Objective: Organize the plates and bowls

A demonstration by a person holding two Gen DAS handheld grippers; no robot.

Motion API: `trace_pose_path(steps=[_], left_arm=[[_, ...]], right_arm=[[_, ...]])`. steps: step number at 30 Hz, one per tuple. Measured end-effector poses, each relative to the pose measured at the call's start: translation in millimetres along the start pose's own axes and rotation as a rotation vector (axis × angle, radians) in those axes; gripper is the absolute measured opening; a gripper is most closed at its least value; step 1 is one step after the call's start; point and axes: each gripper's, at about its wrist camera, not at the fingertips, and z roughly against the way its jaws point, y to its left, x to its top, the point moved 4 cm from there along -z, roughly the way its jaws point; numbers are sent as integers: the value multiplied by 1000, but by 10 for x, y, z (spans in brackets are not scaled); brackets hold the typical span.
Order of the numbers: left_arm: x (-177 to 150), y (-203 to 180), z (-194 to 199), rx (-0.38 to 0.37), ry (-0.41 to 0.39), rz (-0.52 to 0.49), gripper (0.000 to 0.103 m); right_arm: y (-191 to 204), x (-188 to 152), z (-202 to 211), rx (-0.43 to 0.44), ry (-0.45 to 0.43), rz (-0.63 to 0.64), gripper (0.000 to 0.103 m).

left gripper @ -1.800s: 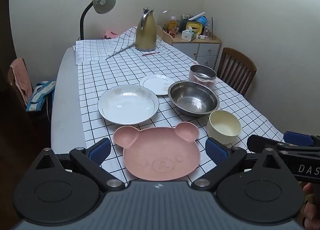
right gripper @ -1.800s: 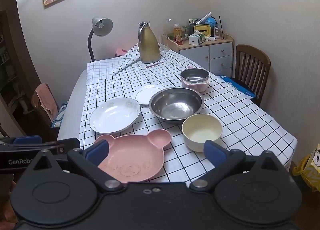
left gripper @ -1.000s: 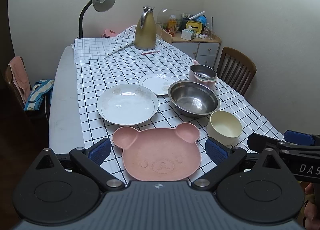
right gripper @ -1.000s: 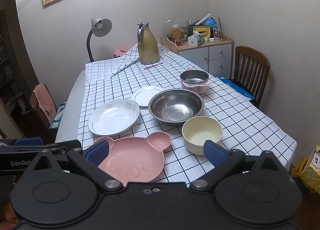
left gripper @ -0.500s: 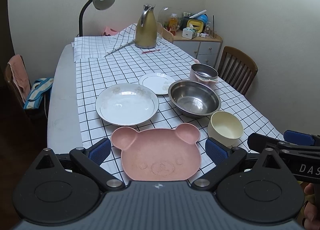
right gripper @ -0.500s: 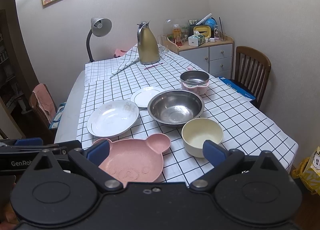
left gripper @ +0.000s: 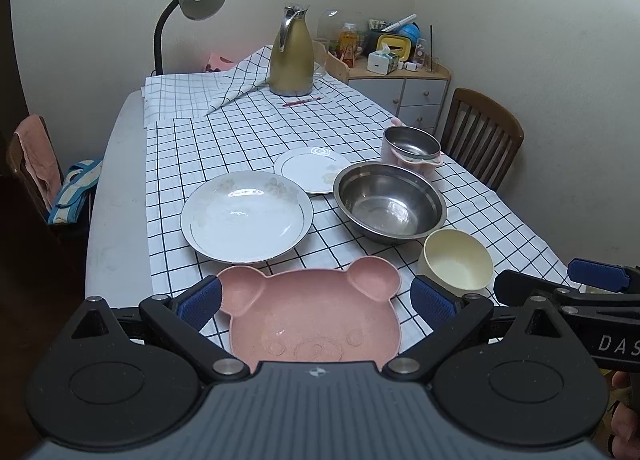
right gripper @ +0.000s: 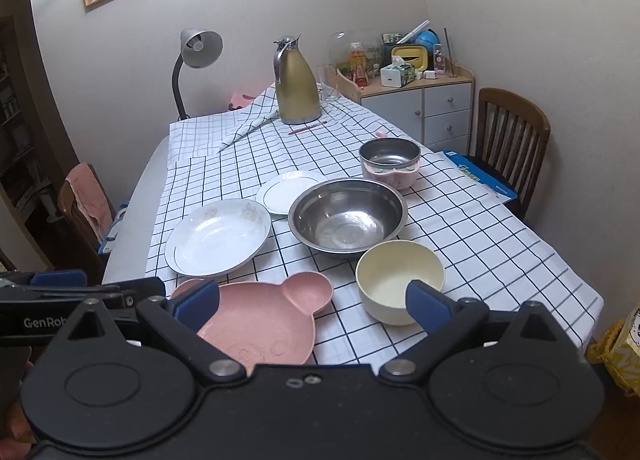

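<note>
A pink bear-shaped plate (left gripper: 316,316) (right gripper: 260,320) lies at the table's near edge. Behind it sit a large white plate (left gripper: 246,217) (right gripper: 218,236), a small white plate (left gripper: 312,169) (right gripper: 286,191), a big steel bowl (left gripper: 390,203) (right gripper: 346,215), a cream bowl (left gripper: 458,260) (right gripper: 398,280) and a small steel bowl in a pink holder (left gripper: 410,147) (right gripper: 390,161). My left gripper (left gripper: 316,302) is open and empty, hovering over the pink plate. My right gripper (right gripper: 312,306) is open and empty, between the pink plate and the cream bowl.
A gold thermos jug (left gripper: 291,53), a red pen (left gripper: 302,101) and a desk lamp (left gripper: 196,5) stand at the far end of the checked tablecloth (left gripper: 240,131). A wooden chair (right gripper: 510,135) and a drawer cabinet (right gripper: 420,107) are at the right.
Both grippers have drifted slightly forward and lower toward the table edge; the dishes have not moved. Both stay open.
</note>
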Motion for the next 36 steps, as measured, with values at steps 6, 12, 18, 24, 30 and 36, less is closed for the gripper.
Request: trace_pose_path(steps=[6,12,18,24,30,36], left_arm=[[169,-160,-263,4,-10,31,101],[399,-283,-653,12,35,66,101],[682,-370,-1118,10,57,108,101],[896,-360,-1678,60,106,134,101],[967,-347,-2266,87,202,163,101],[936,-342,-2657,67,293,215,101]], right_arm=[[-199,165,-229,22,18,47,100],[-437,435,-591,35,40,96,100],[-707,684,-1085,22,72,152,97],[-960,900,-1663,5,136,203,96],[-1181,985,-2268,22,255,170,93],[-1372,965,-2736,43,362,107,83]])
